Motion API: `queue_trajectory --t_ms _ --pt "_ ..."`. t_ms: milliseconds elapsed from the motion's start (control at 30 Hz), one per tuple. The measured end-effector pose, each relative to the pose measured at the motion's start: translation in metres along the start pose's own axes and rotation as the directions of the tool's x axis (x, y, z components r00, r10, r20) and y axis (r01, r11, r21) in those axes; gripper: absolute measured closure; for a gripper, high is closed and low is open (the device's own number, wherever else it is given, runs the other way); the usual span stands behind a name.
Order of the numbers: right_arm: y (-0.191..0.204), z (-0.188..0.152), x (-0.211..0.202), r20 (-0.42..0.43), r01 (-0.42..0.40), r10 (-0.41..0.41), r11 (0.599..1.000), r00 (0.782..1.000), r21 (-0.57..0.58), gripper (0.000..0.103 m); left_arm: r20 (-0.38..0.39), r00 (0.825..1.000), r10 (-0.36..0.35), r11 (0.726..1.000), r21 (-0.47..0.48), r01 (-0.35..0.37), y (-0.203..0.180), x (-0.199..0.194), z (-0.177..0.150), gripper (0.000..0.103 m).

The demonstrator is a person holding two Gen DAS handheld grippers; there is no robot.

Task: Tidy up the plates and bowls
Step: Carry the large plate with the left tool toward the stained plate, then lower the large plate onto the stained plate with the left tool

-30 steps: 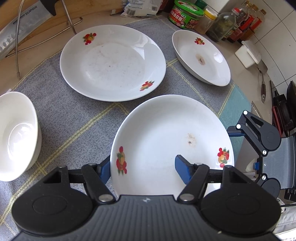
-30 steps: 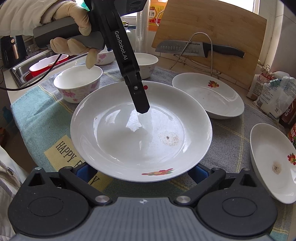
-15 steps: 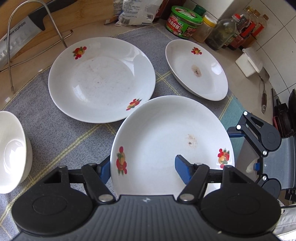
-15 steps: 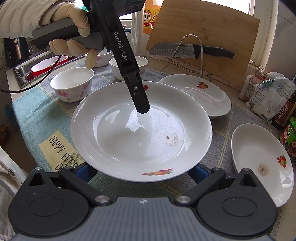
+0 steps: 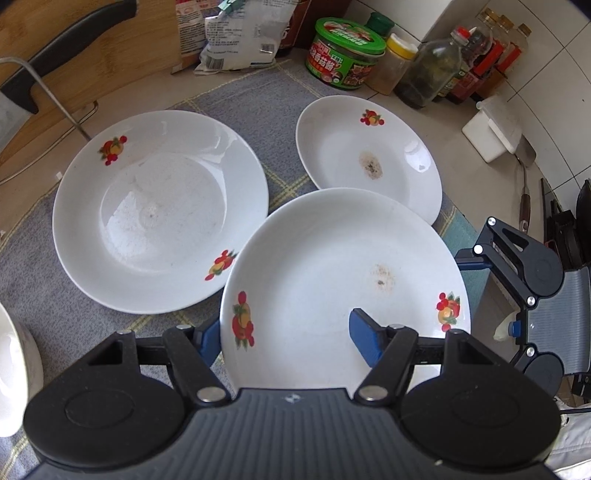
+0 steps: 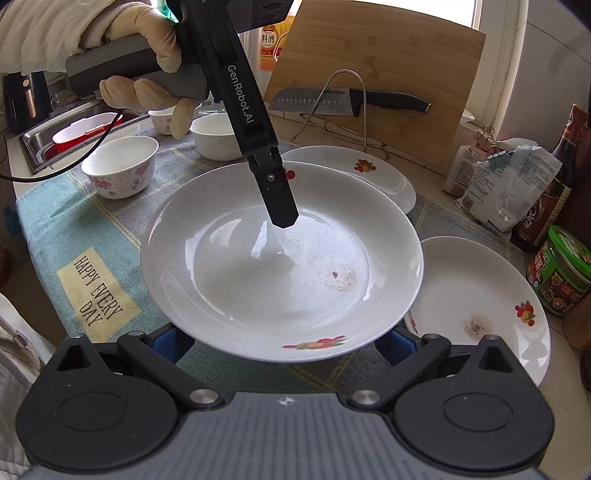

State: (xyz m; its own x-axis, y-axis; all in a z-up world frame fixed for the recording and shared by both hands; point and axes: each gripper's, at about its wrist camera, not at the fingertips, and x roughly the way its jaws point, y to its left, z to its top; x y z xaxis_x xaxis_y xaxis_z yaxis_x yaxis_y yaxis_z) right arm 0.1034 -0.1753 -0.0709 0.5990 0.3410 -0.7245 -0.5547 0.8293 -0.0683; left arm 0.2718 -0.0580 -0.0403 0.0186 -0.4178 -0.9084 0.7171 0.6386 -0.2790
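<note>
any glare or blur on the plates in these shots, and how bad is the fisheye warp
Left wrist view: small window glints on the held plate and side plate, all sharp; the wall tiles curve at the right edge. Right wrist view: broad sheen in the plate's well, backlit cutting board, bowed edges.

Bright daylight enters from the window point(image 6: 476, 14) behind the cutting board. Glare spots the held plate point(image 6: 258, 280). Fisheye edges bend and darken.

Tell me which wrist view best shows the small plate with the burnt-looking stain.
The left wrist view: the small stained plate lies almost whole on the gray cloth, only its near edge hidden behind the held plate. The right wrist view shows it too, but partly covered by the held plate and gripper body.
</note>
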Motion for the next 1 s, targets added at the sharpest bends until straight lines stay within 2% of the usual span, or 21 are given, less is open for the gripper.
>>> queue_trajectory --t_ms 1000 --pt "-0.078 -0.035 -0.018 -0.026 0.123 -0.121 0.985 0.992 0.117 0.000 -0.036 0.998 -0.054 0.989 0.135 0.058 -0.045 0.054 0.098 0.034"
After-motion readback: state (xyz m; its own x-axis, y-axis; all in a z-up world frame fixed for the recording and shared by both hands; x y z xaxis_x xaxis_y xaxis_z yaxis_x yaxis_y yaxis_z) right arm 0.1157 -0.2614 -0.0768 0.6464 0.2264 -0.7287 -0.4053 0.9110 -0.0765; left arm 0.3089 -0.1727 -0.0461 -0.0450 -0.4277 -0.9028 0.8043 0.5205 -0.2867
